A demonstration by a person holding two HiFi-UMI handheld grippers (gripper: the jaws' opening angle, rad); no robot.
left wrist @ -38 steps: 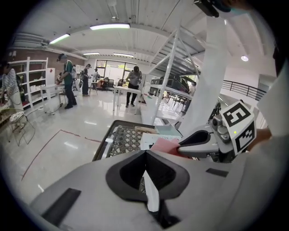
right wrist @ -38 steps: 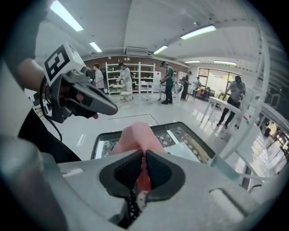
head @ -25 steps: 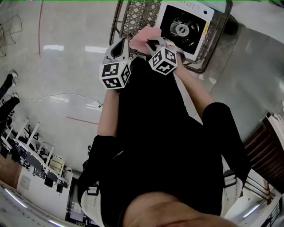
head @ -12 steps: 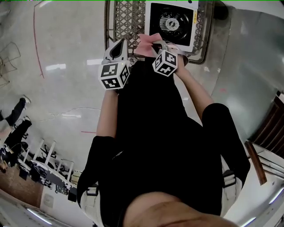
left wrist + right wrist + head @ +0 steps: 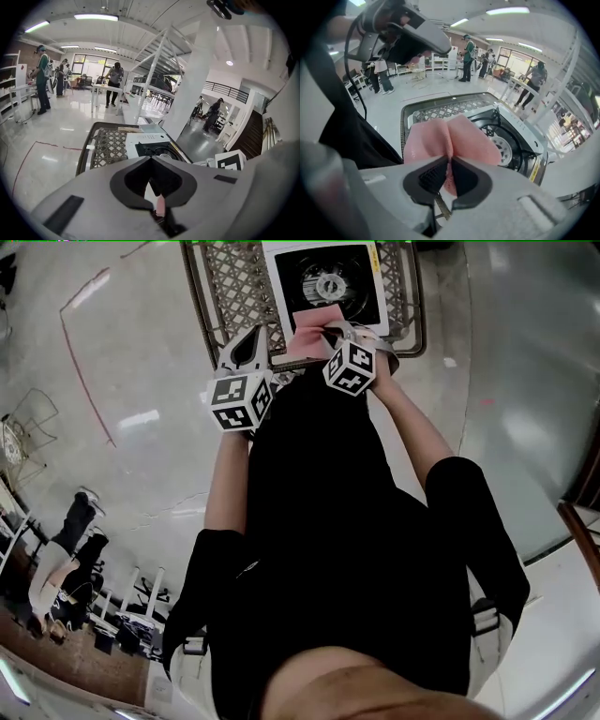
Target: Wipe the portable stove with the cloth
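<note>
- Our right tongs (image 5: 450,160) clamp the pink cloth (image 5: 454,133) over the stove (image 5: 508,145).
- Our left tongs (image 5: 151,158) are pressed together, just beside the cloth.

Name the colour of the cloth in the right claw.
Pink. The cloth shows best in the right gripper view.

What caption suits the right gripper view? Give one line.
Right gripper, jaws shut on the pink cloth, stove beyond.
</note>
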